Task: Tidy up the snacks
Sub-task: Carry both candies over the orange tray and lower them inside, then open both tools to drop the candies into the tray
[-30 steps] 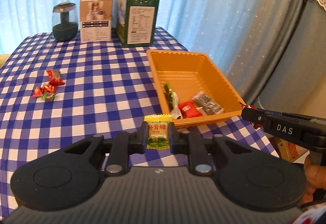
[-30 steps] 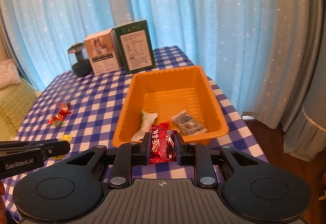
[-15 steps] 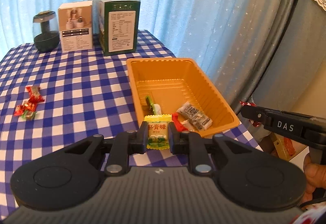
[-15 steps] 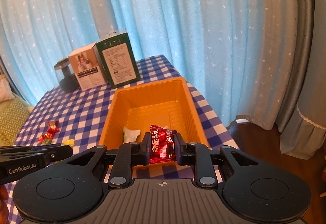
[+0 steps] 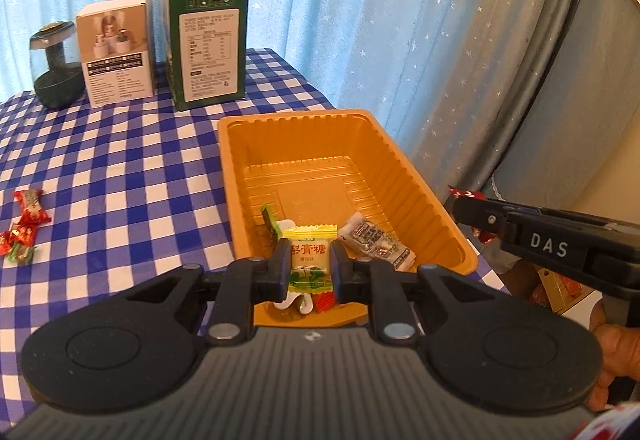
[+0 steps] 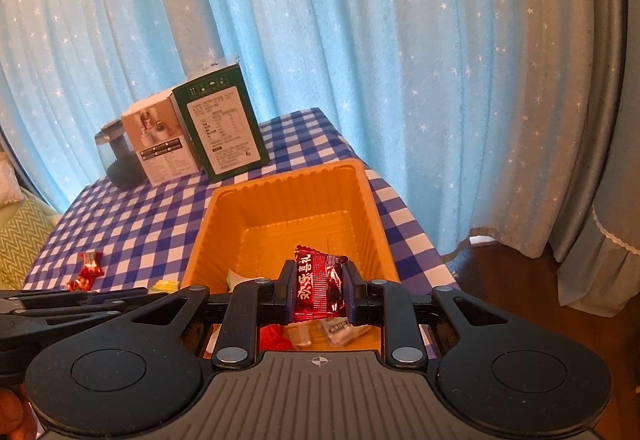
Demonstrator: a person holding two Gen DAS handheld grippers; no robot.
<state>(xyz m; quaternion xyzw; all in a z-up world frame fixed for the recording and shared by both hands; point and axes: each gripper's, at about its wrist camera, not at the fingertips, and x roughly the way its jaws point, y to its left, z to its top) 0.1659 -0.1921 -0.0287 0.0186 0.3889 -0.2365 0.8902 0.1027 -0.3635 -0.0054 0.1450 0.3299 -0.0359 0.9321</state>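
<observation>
An orange tray (image 5: 240, 176) (image 6: 372, 208) sits on the blue checked table and holds several wrapped snacks, among them a grey-white packet (image 5: 378, 242). My left gripper (image 5: 310, 266) is shut on a yellow-green candy (image 5: 309, 258) and holds it over the tray's near end. My right gripper (image 6: 316, 290) is shut on a red candy (image 6: 318, 286) above the tray's near end. In the left wrist view the right gripper (image 5: 464, 202) comes in from the right, beside the tray's right rim. In the right wrist view the left gripper's fingers (image 6: 116, 296) show at the left.
Loose red candies (image 5: 26, 214) (image 6: 88, 268) lie on the table's left part. A white box (image 5: 116, 52), a green box (image 5: 208, 48) and a dark jar (image 5: 56, 68) stand at the back. Blue curtains hang behind. The table's right edge drops to the floor.
Both grippers have moved forward with their candies, from before the tray's near rim to over its near end. The left gripper has also shifted right.
</observation>
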